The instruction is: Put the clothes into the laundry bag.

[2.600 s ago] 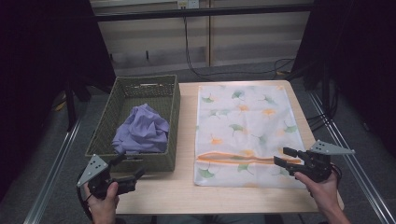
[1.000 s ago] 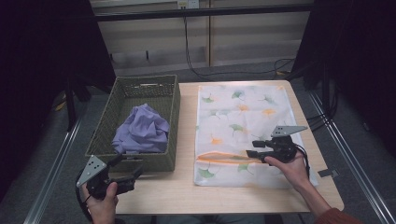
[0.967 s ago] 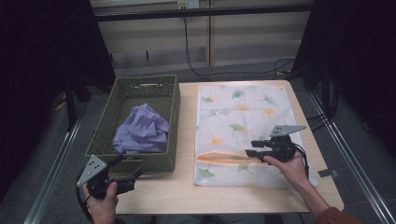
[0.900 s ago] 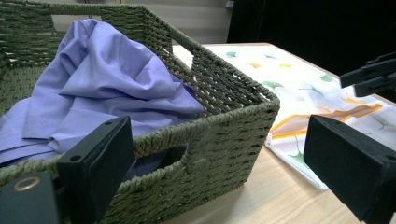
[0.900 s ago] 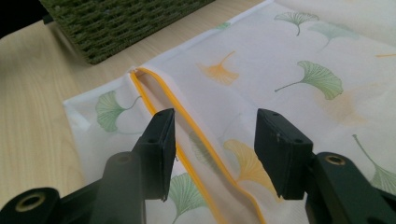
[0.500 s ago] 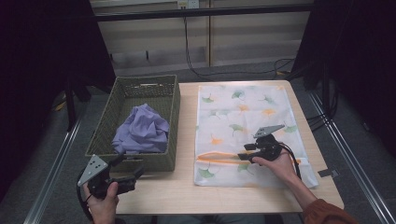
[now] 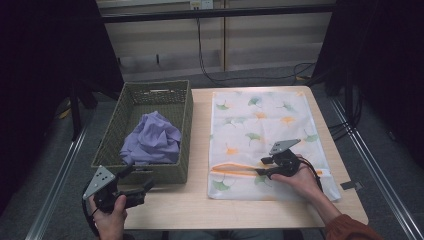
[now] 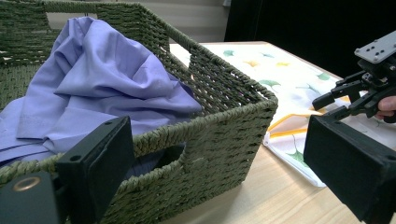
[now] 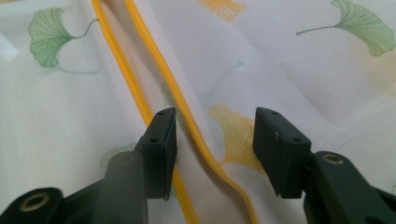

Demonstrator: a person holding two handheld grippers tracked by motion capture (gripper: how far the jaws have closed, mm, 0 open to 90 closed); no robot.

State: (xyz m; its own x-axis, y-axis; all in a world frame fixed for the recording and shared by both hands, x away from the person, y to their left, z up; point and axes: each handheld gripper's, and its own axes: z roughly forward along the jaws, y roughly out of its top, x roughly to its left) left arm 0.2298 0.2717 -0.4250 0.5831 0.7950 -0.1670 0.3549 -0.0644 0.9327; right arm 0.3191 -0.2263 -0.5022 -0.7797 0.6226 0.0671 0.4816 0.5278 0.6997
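Since the earlier frames my right tool [image 7: 260, 167] has swung in from three o'clock and dropped onto the white leaf-printed mesh laundry bag [image 7: 260, 125]. Its jaws, just narrowing, stand apart astride the orange zipper edge [image 9: 187, 116], gripping nothing. My left tool [image 7: 132, 190] waits open at seven o'clock, before the green woven basket [image 7: 182, 130] holding the crumpled lilac shirt [image 7: 150, 142].

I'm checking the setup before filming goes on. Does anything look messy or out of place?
Little stands out. The purple cloth lies crumpled in the wicker basket, and the orange zipper of the leaf-print bag gapes open by the right gripper.
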